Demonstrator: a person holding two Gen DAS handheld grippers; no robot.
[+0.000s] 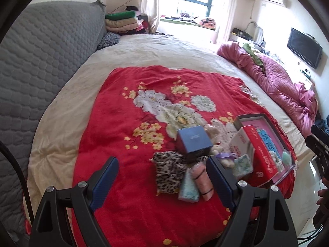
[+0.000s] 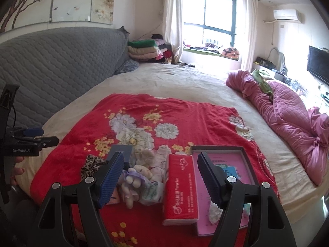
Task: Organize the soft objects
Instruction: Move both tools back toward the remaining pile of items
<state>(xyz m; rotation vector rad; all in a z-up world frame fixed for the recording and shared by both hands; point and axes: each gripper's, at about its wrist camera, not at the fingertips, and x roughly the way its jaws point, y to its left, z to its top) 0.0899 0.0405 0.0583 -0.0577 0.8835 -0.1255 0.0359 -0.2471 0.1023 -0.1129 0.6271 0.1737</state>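
With both our left gripper [image 1: 162,182] and right gripper [image 2: 161,175] spread wide and empty above the pile of soft toys [image 2: 133,177] near the red blanket's [image 1: 123,127] front edge, we risk snagging the tissue pack [image 2: 180,187] instead.

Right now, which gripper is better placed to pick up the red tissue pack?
Probably the right gripper: its open jaws already frame the red tissue pack. The open left gripper frames the leopard-print cloth instead.
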